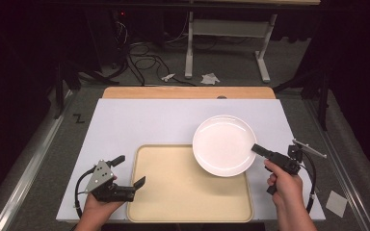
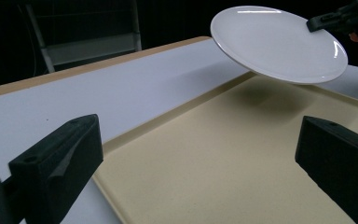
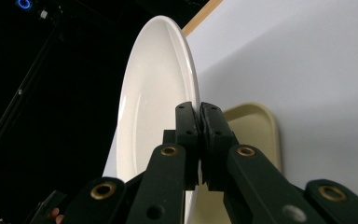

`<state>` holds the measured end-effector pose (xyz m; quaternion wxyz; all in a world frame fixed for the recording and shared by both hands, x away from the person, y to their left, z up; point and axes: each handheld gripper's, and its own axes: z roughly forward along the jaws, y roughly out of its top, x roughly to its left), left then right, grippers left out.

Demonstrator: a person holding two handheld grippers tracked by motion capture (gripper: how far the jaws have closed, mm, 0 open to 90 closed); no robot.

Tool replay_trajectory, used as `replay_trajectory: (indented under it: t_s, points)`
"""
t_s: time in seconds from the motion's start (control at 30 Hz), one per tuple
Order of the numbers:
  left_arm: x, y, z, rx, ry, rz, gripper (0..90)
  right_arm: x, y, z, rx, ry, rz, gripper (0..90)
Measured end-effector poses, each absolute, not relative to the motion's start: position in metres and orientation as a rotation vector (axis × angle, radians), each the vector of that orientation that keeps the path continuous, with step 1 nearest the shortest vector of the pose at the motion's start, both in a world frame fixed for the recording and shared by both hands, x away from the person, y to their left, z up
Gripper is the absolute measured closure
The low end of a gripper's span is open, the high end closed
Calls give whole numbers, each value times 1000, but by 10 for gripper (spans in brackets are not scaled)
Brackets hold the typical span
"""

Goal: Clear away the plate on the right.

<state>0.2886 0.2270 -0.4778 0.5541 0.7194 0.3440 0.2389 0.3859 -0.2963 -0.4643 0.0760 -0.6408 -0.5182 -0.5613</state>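
R gripper (image 1: 259,150) pinches white plate (image 1: 224,144) by its right rim, lifted & tilted over tray (image 1: 183,192) far-right corner for set-down w/o fingers underneath; L gripper (image 1: 129,171) waits wide open, empty, near-left

One camera looks down from above; two ride low, close, sharing the plate (image 1: 224,144).

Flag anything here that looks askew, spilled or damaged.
Nothing spilled or broken. The plate does hang tilted above the tray's far right corner, pinched at its rim by the right gripper. The left gripper stands open at the tray's left edge.
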Motion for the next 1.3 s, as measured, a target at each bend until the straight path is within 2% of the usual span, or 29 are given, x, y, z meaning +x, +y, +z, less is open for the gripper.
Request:
replay_trajectory:
  t_s: [1.3]
  points:
    - [284, 231, -478, 1699, 819, 567, 16, 374, -213, -486, -1706, -1777, -1495, 885]
